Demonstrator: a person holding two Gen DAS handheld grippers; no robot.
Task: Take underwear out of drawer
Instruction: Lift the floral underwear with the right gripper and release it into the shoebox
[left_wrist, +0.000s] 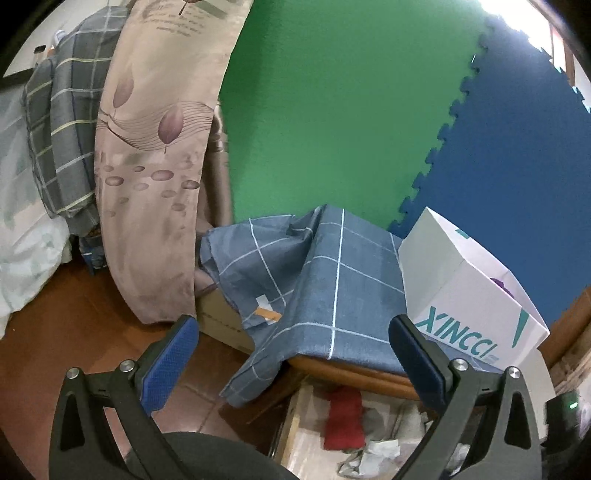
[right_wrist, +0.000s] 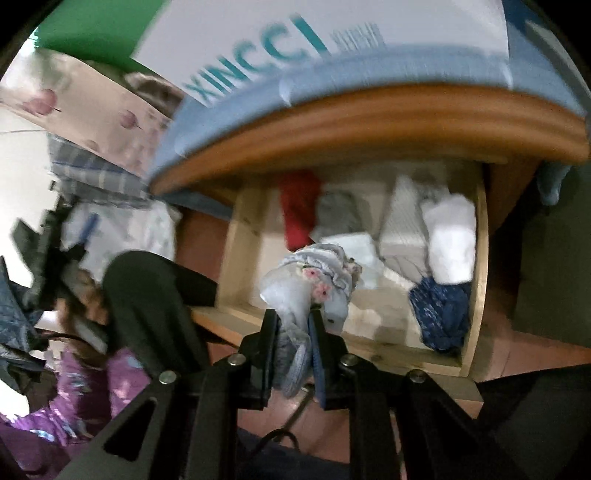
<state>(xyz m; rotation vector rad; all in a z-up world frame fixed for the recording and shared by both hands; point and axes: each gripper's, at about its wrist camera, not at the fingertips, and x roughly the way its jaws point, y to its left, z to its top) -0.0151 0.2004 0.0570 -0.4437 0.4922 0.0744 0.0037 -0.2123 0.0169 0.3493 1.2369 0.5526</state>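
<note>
Now the right claw (right_wrist: 293, 321) is gripping pale underwear (right_wrist: 314, 273) above the open drawer (right_wrist: 236, 236).
Lifting straight clear should be avoiding snags; the garment is showing light blue-grey ruffles with pink flowers at frame centre. The left claw (left_wrist: 293, 345) is hanging apart, empty.

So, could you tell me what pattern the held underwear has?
Pale grey-blue underwear with small pink flowers, clearest in the right wrist view.

Pale-blue floral underwear (right_wrist: 314, 273) above open drawer (right_wrist: 236, 236)
</note>
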